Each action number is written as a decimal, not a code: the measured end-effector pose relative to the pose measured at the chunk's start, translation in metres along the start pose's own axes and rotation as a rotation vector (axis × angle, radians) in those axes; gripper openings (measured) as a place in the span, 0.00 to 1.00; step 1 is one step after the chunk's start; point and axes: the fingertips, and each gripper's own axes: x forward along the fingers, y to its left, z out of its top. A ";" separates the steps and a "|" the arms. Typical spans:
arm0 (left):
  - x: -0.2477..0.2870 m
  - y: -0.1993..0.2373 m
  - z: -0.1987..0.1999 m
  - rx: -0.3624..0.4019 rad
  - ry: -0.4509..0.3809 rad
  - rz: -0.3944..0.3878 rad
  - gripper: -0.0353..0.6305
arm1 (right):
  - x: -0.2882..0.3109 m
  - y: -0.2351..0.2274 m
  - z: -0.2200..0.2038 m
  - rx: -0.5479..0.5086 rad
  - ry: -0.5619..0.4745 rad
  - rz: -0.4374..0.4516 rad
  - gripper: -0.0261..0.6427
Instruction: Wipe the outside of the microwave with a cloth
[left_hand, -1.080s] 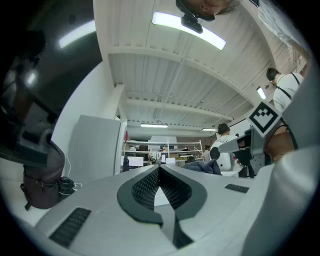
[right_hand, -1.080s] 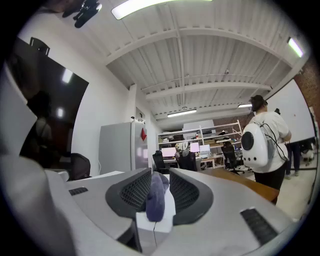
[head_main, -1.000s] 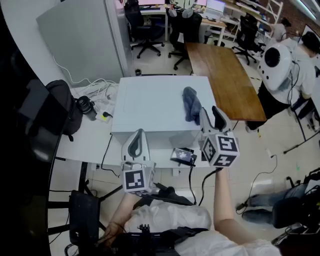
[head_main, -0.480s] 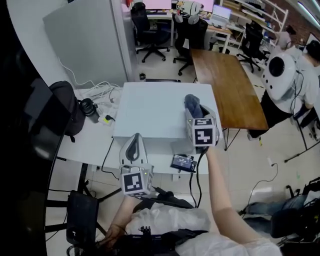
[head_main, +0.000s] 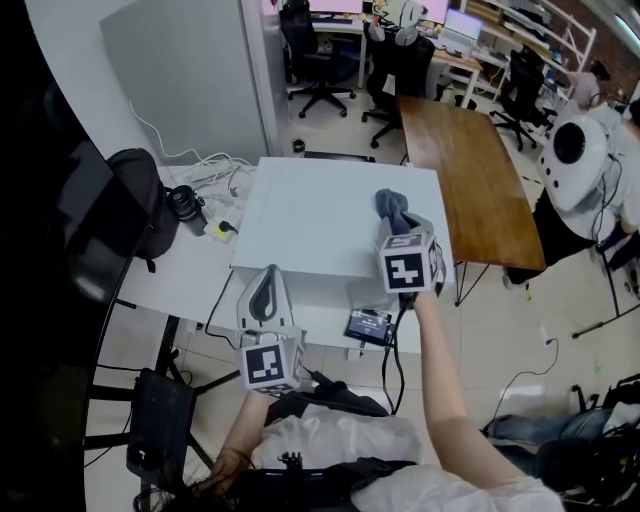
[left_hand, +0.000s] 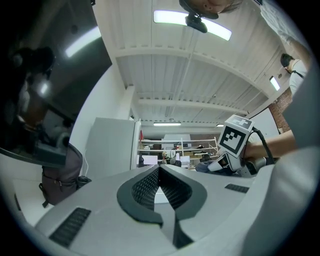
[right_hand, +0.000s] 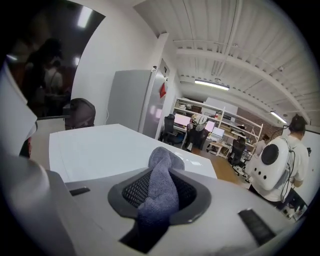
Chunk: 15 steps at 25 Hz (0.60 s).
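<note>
The white microwave (head_main: 320, 215) is seen from above, its flat top facing me. A blue-grey cloth (head_main: 388, 206) lies bunched at the top's right edge. My right gripper (head_main: 400, 228) is down on it, jaws closing tight, with the cloth (right_hand: 161, 185) pinched between the pads and bulging out ahead over the white top (right_hand: 100, 145). My left gripper (head_main: 266, 290) hovers at the microwave's front left corner, shut and empty, its pads (left_hand: 150, 186) meeting. From there the right gripper's marker cube (left_hand: 235, 137) shows to the right.
The microwave stands on a white table (head_main: 175, 285) with a black bag (head_main: 140, 205), cables and a dark round object (head_main: 190, 205) to its left. A small screened device (head_main: 368, 325) sits at the front edge. A wooden table (head_main: 470, 175) and a person in white (head_main: 590, 160) are to the right.
My right gripper, open near the microwave's front right corner, went forward and down to the cloth and closed on it. The left gripper stayed about where it was.
</note>
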 end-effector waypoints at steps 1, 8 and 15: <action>-0.002 0.002 -0.001 0.009 -0.006 0.010 0.06 | 0.000 0.002 0.001 -0.008 -0.002 0.003 0.19; -0.011 0.011 0.002 -0.007 -0.003 0.028 0.06 | -0.004 0.018 0.025 0.039 -0.078 0.004 0.19; -0.005 0.033 0.015 -0.071 -0.003 -0.005 0.06 | -0.021 0.059 0.097 0.162 -0.249 0.111 0.19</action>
